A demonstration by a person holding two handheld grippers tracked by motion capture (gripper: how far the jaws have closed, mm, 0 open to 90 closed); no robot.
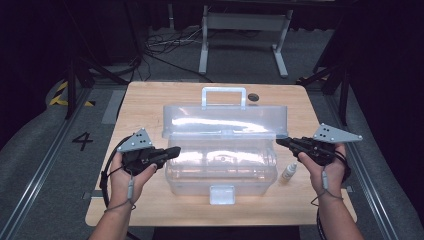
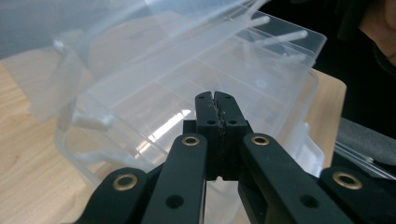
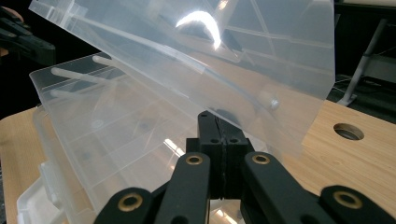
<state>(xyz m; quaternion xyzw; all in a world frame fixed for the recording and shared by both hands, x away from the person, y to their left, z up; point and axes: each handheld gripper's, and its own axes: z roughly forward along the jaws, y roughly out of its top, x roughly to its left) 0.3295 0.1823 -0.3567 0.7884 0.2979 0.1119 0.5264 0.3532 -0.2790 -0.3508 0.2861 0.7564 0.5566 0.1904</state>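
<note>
Item: clear plastic toolbox (image 1: 220,165), standing at the middle of a wooden table (image 1: 145,100), long side toward the person. Its lid (image 1: 225,120) is raised and leans toward the far side, with the carrying handle (image 1: 223,96) at its top edge. A white latch (image 1: 222,194) sits on the near wall. In the left gripper view a clear inner tray (image 2: 187,93) with dividers shows inside the box.

Item: left gripper (image 1: 174,152), held in the person's left hand (image 1: 127,175) at the box's left end. Tip touching or just short of the rim at the upper left corner; which, the views do not settle. Jaws pressed together, nothing between them.

Item: right gripper (image 1: 280,141), held in the right hand (image 1: 327,170) at the box's right end, tip at the corner where lid meets body. Jaws together, nothing seen clamped; in the right gripper view the tips lie just beneath the lid's lower edge (image 3: 261,100).

Item: small white bottle (image 1: 288,172), on the table just right of the box, near the right hand.

Item: round hole (image 1: 253,97) in the tabletop, far side, right of the handle.

Item: metal frame stand (image 1: 245,30), on the floor beyond the table.
</note>
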